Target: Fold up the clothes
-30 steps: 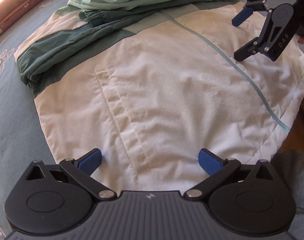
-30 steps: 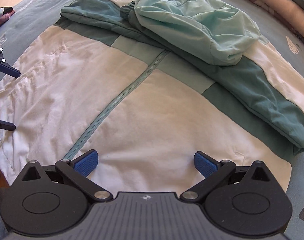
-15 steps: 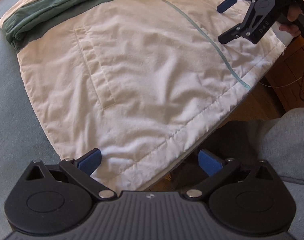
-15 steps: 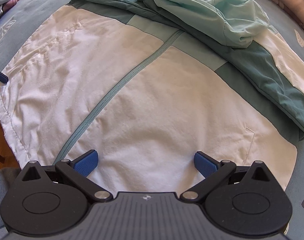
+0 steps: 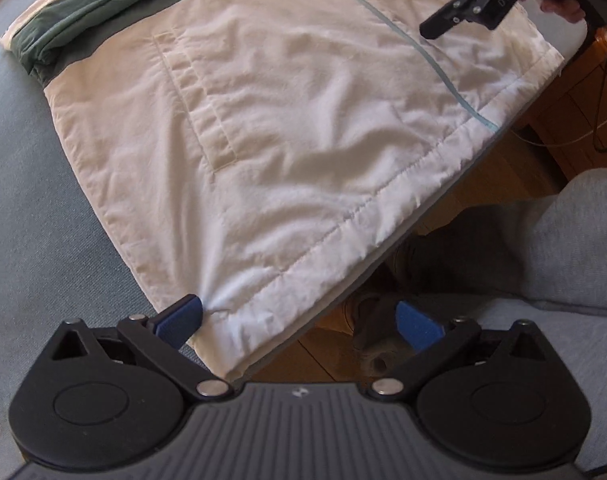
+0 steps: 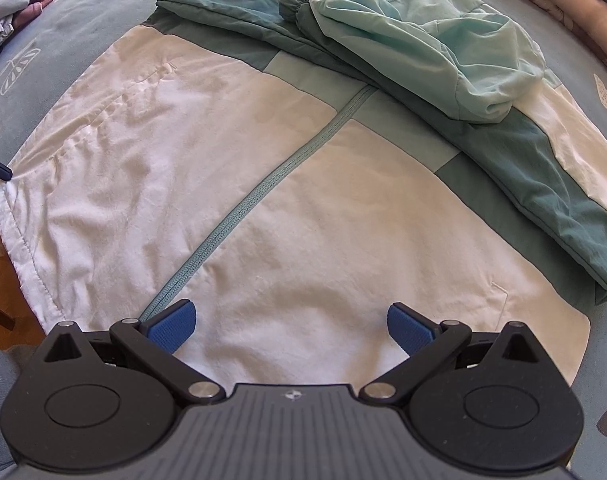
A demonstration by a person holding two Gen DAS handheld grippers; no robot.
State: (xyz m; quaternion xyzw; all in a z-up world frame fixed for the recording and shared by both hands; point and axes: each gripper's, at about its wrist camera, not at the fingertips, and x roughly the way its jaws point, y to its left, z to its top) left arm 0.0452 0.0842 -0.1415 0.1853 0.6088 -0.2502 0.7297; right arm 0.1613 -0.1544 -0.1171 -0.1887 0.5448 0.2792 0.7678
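1. Blue-grey bedding with pale flower prints (image 6: 83, 20) covers the bed, and a wooden floor (image 5: 563, 92) shows past its edge.
2. On the bed lies the white and green zip-up jacket (image 6: 263, 208), front up and spread flat. Its mint green hood (image 6: 423, 48) and dark green sleeves (image 6: 543, 184) are folded across the top part.
3. The white bottom hem (image 5: 343, 232) lies right along the bed's edge.
4. The left tongs (image 5: 299, 320) are wide open. One blue pad (image 5: 179, 320) touches the hem corner, and the other hangs over the floor.
5. The right tongs (image 6: 291, 326) are wide open too, low over the hem beside the mint green zipper (image 6: 263, 196). They hold nothing.
6. I think the cloth is thin and slippery, with soft wrinkles, a stitched pocket (image 5: 199, 104) and a stitched line along the hem.
7. If the tongs pinch only the top layer, the jacket may fold crooked.
8. If they pull unevenly, the folded sleeves and hood may slide off.
9. A tug toward the edge may drag the jacket off the bed.
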